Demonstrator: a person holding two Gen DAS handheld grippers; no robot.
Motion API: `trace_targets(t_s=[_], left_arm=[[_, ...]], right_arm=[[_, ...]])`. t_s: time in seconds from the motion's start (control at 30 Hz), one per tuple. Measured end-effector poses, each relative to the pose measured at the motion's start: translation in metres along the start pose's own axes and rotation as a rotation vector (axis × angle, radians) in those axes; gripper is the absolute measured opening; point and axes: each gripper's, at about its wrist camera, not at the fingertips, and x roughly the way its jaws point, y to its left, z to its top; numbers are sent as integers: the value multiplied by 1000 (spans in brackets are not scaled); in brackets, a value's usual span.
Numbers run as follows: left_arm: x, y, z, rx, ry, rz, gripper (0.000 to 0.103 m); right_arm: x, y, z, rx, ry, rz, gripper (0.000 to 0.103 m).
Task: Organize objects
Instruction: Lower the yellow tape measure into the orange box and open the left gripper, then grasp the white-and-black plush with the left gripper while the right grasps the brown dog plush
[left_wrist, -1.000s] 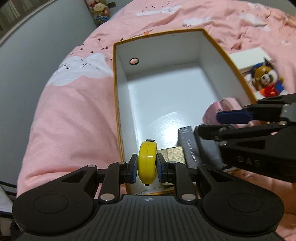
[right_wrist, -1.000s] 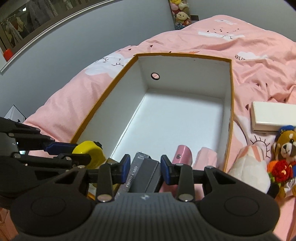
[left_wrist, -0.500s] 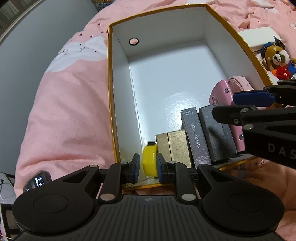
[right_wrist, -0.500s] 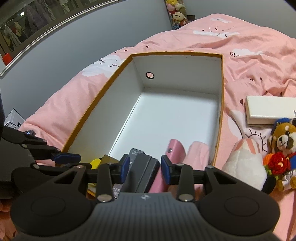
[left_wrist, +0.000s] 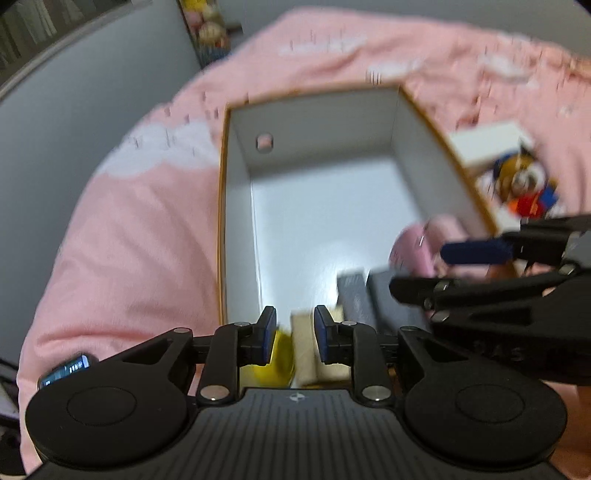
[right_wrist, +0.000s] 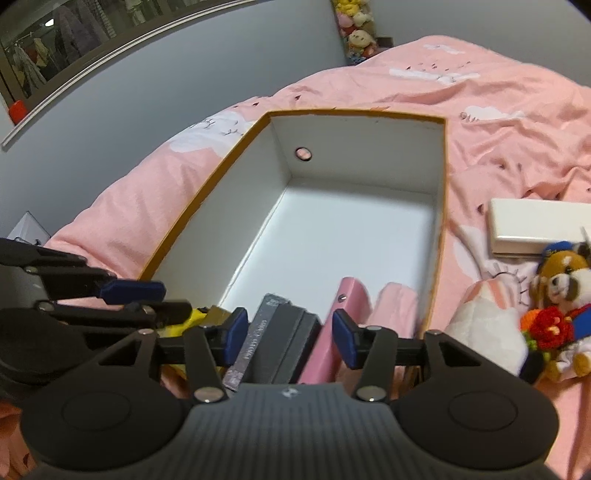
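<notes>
While the left wrist view is smeared by motion blur, the right wrist view is sharp and alone shows the white plush (right_wrist: 484, 332) beside the dog toy (right_wrist: 561, 295) on the pink bedspread (right_wrist: 517, 122). The box (right_wrist: 369, 114) holds, along its near end, a yellow disc (left_wrist: 280, 354), a tan carton (left_wrist: 306, 347), a dark card box (right_wrist: 284, 343) and a pink case (right_wrist: 343, 314). The left gripper (left_wrist: 294, 334) is parted, gripping nothing, above the disc. The right gripper (right_wrist: 290, 336) is spread wide around the card box, pads apart from it.
</notes>
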Motion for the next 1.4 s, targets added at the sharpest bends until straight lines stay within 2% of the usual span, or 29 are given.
trace_targets(t_s=[0.1,0.27,0.37,0.53,0.67,0.77,0.83,0.9,0.97,1.07,1.13,1.2,1.4], left_arm=[[-10,-3,-1,-38,-91,-46,30],[-15,-6,0,-96,-167,-143,35],[-18,-11,2,-112,-211,-184,41],[-22,-27,3,-74,-271,-222,43],[-26,-44,8,0,-313,-217,44],[-29,-52,12,6,-349,-257,56],[-29,-58,17,17,-362,-285,58],[-28,-66,23,60,-352,-321,58],[-25,-77,30,127,-338,-335,58],[-18,-94,40,206,-295,-372,57],[-11,-105,49,218,-246,-399,57],[-3,-116,57,231,-208,-421,57],[24,-145,76,294,-94,-386,57]], right_arm=[[-9,-4,-2,9,-23,-39,57],[-32,-13,-13,42,-79,-92,57],[-49,-17,-18,58,-131,-136,58],[-77,-24,-29,53,-219,-251,64],[-99,-35,-41,65,-329,-291,73],[-106,-47,-45,92,-326,-343,73],[-108,-60,-46,145,-304,-369,73],[-107,-75,-45,213,-261,-380,73],[-108,-90,-47,272,-254,-378,72],[-104,-105,-48,310,-235,-393,60],[-99,-114,-47,308,-201,-408,51],[-92,-124,-44,295,-173,-412,46],[-71,-164,-31,235,-95,-411,35]])
